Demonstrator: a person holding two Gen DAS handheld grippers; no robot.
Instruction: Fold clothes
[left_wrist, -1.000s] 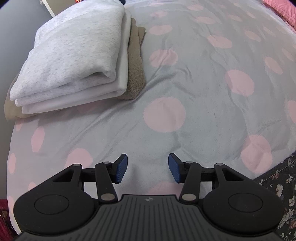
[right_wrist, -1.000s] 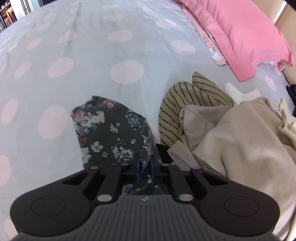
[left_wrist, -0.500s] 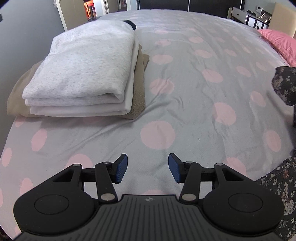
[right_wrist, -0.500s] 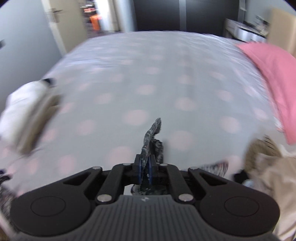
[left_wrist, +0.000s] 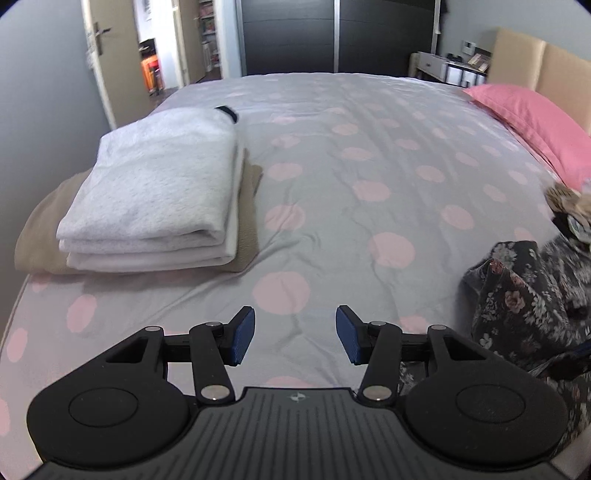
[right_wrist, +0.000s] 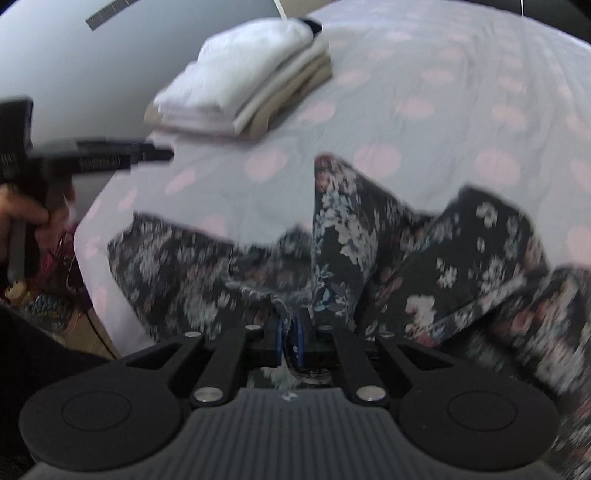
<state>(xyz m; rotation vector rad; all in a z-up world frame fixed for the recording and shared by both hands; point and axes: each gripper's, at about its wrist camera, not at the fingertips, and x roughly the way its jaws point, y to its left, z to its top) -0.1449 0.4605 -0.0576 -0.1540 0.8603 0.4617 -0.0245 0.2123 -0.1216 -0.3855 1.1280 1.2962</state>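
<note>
Folded stack (left_wrist: 155, 192): at your far left on the bed (left_wrist: 369, 155), a pale grey-white top lies squared on a tan piece, edges lined up, near the bed's corner, so the middle of the cover stays open as working room.

Left claw (left_wrist: 295, 334): your left claw hovers low over the spotted cover, pads wide apart and holding nothing. It points at bare bed, with the stack to its left and the floral cloth to its right.

Floral garment (right_wrist: 343, 221): dark fabric with pale flowers, crumpled and unfolded, draped over the near edge of the bed. One part stands up in a peak because it is pinched from below.

Right claw (right_wrist: 291, 339): your right claw is closed tight on a bunch of that floral fabric, carrying its weight. The view is blurred.

Far right: a pink pillow (left_wrist: 535, 122) at the head of the bed, with a small heap of other clothes (left_wrist: 569, 206) just below it, apparently unfolded.
</note>
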